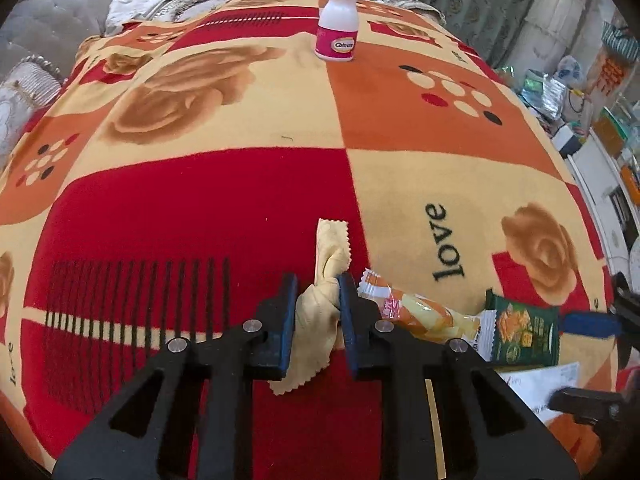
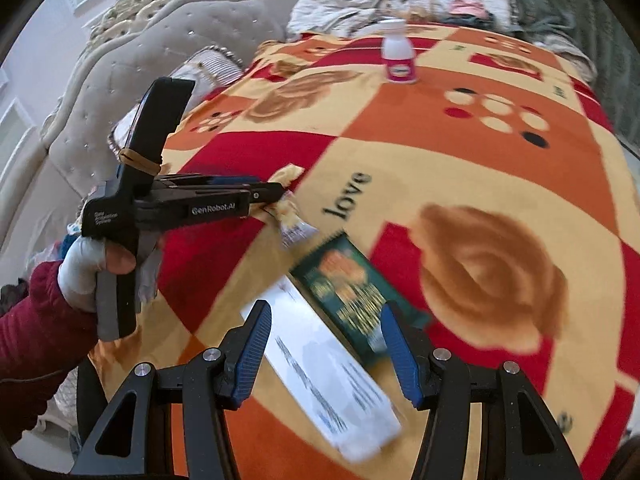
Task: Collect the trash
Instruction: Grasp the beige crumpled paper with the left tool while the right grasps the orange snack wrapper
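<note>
Yellow cloth (image 1: 326, 280), pinched by left hand-held gripper (image 1: 318, 300), points forward.

Left wrist view: mounted behind the left tongs (image 1: 318, 292), low and close over the patterned blanket (image 1: 224, 200), facing along the bed toward the far pillows. Right wrist view: behind the right tongs (image 2: 326, 322), slightly higher, angled left toward the tufted headboard (image 2: 132, 80). Shared by both: the white bottle (image 1: 337, 20) (image 2: 398, 56), the green snack packet (image 1: 524, 330) (image 2: 352, 292), the "love" lettering (image 1: 444, 244) (image 2: 348, 196).
</note>
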`<control>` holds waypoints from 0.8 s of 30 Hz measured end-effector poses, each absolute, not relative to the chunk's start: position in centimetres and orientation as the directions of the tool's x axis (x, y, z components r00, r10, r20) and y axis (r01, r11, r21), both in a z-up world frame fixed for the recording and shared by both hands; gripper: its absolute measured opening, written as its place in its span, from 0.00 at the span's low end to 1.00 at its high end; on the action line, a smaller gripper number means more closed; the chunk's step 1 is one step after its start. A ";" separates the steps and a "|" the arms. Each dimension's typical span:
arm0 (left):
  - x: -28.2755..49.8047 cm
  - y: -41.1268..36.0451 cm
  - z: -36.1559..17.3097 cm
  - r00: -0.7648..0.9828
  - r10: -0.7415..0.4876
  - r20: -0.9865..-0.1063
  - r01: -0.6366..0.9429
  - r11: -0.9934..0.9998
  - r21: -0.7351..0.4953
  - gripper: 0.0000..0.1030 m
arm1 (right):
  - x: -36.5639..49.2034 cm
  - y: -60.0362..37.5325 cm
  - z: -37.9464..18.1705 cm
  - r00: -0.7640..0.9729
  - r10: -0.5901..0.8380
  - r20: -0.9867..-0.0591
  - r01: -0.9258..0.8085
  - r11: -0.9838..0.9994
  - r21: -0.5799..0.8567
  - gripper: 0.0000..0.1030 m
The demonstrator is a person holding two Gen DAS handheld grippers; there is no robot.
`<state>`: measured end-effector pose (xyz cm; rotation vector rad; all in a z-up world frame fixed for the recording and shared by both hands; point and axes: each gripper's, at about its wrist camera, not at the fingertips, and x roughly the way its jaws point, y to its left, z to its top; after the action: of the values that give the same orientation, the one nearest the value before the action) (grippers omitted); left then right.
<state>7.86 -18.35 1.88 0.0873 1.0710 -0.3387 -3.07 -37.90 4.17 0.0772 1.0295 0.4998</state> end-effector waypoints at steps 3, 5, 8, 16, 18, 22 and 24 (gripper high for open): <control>7.1 -17.3 2.5 0.435 -0.237 -0.869 0.301 0.947 -0.108 0.16 | -1.9 -36.4 3.9 0.402 0.432 -0.808 -0.394 0.878 0.273 0.53; 6.6 -16.3 3.0 0.441 -0.243 -0.864 0.284 0.951 -0.123 0.16 | -1.1 -35.1 3.9 0.399 0.437 -0.806 -0.426 0.867 0.259 0.53; 5.5 -15.0 3.9 0.454 -0.248 -0.856 0.264 0.955 -0.137 0.16 | 0.2 -33.3 3.9 0.394 0.434 -0.810 -0.470 0.853 0.228 0.53; 2.8 -13.6 4.4 0.461 -0.256 -0.850 0.245 0.957 -0.155 0.16 | 4.3 -28.6 1.5 0.364 0.329 -0.871 -0.529 0.843 0.097 0.29; 2.5 -13.3 4.3 0.457 -0.265 -0.849 0.235 0.957 -0.172 0.16 | 4.6 -28.1 1.3 0.387 0.302 -0.871 -0.530 0.846 0.058 0.18; 2.3 -13.2 4.4 0.465 -0.267 -0.844 0.218 0.959 -0.183 0.16 | 4.9 -28.3 1.7 0.374 0.331 -0.866 -0.518 0.850 0.101 0.15; 1.9 -13.4 4.9 0.471 -0.271 -0.839 0.220 0.958 -0.186 0.16 | 4.3 -28.9 2.5 0.383 0.358 -0.852 -0.509 0.851 0.129 0.15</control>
<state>1.88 -13.40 4.87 -0.0542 1.0373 -0.3005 4.25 -28.88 2.47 -0.1634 1.0403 0.5553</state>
